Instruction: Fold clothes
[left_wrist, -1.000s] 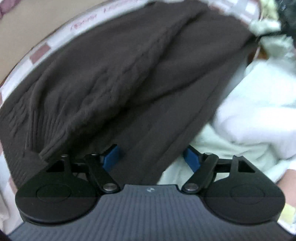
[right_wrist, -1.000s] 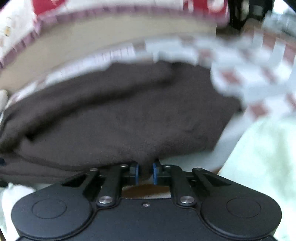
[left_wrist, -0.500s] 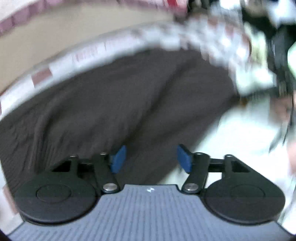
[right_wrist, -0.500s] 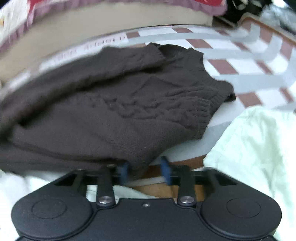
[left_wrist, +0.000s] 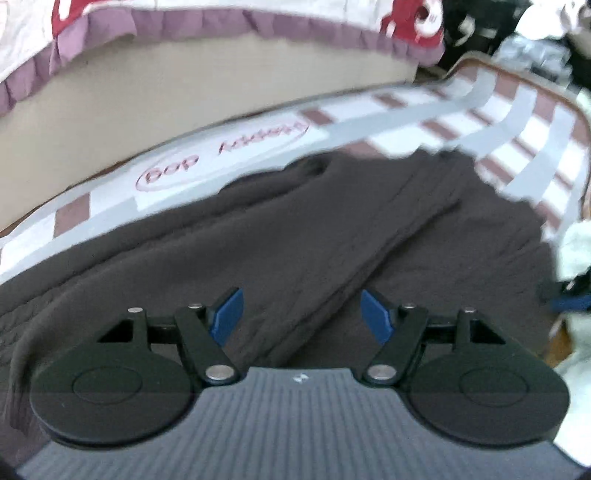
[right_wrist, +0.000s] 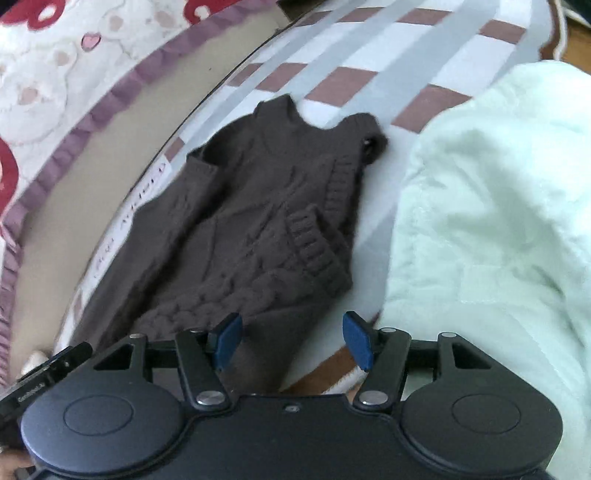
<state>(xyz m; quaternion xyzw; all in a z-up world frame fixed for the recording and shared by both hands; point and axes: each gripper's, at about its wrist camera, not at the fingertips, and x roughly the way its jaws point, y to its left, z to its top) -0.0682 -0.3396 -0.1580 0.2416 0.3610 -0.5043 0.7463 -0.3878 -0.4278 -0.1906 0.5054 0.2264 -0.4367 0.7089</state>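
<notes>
A second ago the right hand-held gripper was pinched shut on the edge of the brown knitted sweater; now its jaws are opening, blue pads clear of the cloth, with only a loose tongue of sweater lying under the gap. The left hand-held gripper has swung across the garment, its jaws wider and gripping nothing. The sweater lies ahead of both grippers on the striped mat, sleeves folded in over the body, neckline at the far end. A pale mint blanket bulks to the right of the right gripper. The release suggests this fold is laid down; a further fold of the body probably comes next.
</notes>
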